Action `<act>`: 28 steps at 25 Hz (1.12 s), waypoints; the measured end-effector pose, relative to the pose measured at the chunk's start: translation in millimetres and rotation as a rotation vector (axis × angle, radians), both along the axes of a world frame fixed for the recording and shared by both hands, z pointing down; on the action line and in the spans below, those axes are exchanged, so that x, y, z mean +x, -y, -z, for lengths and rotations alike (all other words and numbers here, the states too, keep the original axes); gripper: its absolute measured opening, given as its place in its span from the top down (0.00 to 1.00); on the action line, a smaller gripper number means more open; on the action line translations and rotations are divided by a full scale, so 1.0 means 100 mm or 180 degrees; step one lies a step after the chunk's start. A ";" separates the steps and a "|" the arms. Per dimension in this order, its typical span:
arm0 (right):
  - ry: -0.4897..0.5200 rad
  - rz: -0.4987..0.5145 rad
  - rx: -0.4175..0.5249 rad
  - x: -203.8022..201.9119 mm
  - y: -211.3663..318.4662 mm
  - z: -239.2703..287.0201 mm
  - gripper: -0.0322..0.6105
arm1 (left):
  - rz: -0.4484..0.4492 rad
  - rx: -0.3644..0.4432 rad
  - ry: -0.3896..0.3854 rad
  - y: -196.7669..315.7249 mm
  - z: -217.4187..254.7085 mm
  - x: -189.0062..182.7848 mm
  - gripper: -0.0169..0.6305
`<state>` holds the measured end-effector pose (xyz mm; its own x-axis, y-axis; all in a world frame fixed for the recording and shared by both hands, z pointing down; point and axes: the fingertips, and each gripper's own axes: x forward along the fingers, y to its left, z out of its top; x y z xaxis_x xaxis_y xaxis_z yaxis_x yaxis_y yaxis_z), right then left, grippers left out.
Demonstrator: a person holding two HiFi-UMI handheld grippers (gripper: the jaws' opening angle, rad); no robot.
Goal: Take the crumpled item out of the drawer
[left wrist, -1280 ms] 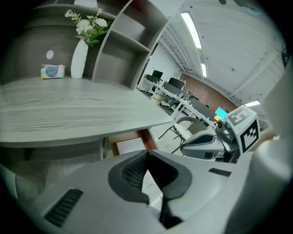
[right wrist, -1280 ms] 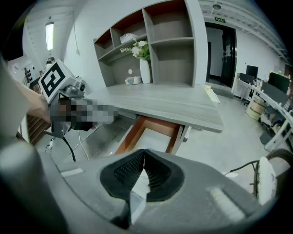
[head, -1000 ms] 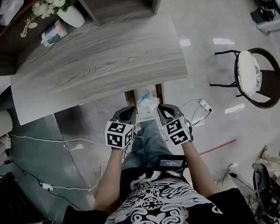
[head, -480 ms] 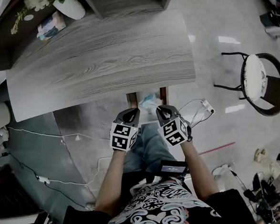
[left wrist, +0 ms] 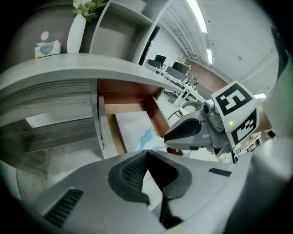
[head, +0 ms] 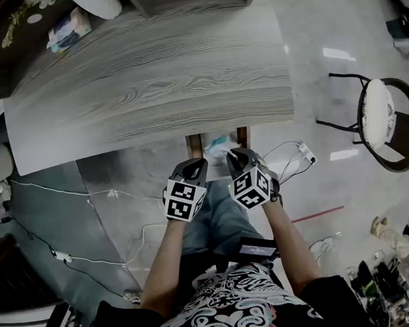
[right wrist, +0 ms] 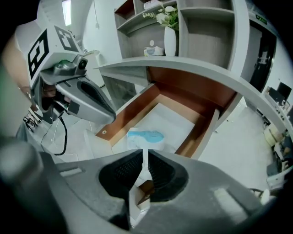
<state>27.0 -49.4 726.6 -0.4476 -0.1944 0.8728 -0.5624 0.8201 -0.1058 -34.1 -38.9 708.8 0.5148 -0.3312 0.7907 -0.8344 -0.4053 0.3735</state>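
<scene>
Lower centre: right gripper clenched the crumpled item at the drawer front, best lifted straight clear of its walls; left gripper closed, empty.

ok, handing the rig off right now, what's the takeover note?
Left gripper: jaws together, nothing between them, held just in front of the drawer.
Right gripper: jaws shut on a white edge of the crumpled item.
Drawer: open under the desk; the item's blue-printed part lies inside it.
Done: drawer open, item gripped.
Left: lift the item clear of the drawer.
</scene>
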 end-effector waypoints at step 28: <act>-0.0358 0.0393 -0.0039 -0.04 -0.06 -0.31 0.94 | 0.0124 -0.0113 -0.0031 0.09 -0.12 0.00 0.97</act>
